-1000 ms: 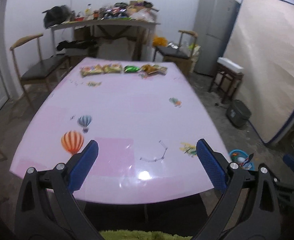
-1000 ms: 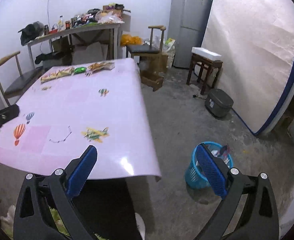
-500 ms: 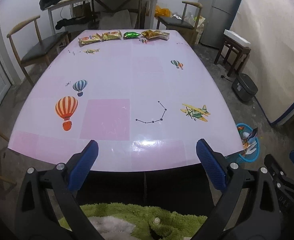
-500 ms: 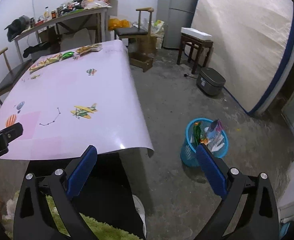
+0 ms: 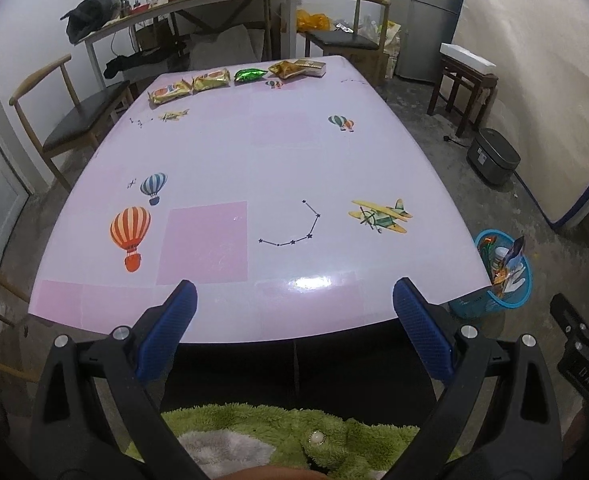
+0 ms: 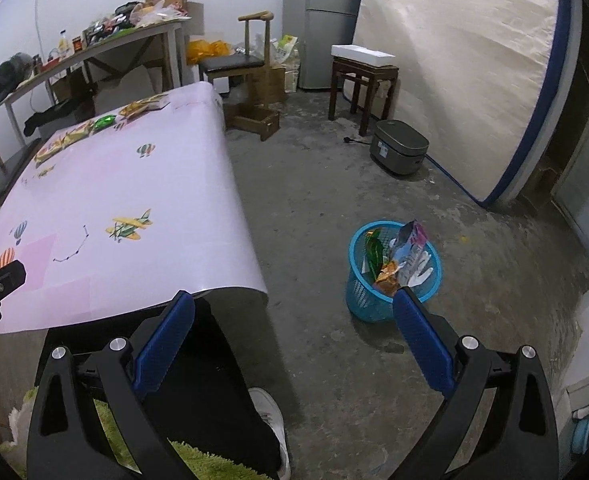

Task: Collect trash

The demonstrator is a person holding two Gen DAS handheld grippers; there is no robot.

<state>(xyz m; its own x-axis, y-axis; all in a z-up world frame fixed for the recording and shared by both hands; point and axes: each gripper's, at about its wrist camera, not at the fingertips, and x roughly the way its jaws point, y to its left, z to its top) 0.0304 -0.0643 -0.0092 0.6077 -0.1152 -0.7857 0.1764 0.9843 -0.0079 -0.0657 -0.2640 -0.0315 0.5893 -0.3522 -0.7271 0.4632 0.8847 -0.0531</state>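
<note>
A pink-covered bench [image 5: 254,152] printed with balloons and a biplane fills the left wrist view, with a row of snack wrappers [image 5: 234,78] lined along its far edge. On the concrete floor just off the bench's near right corner stands a blue basket [image 6: 394,276] already holding several wrappers. The left gripper [image 5: 294,320] hovers at the bench's near edge, jaws spread wide and empty; the right gripper [image 6: 294,324] hangs above the floor beside the basket, jaws likewise wide apart, holding nothing.
</note>
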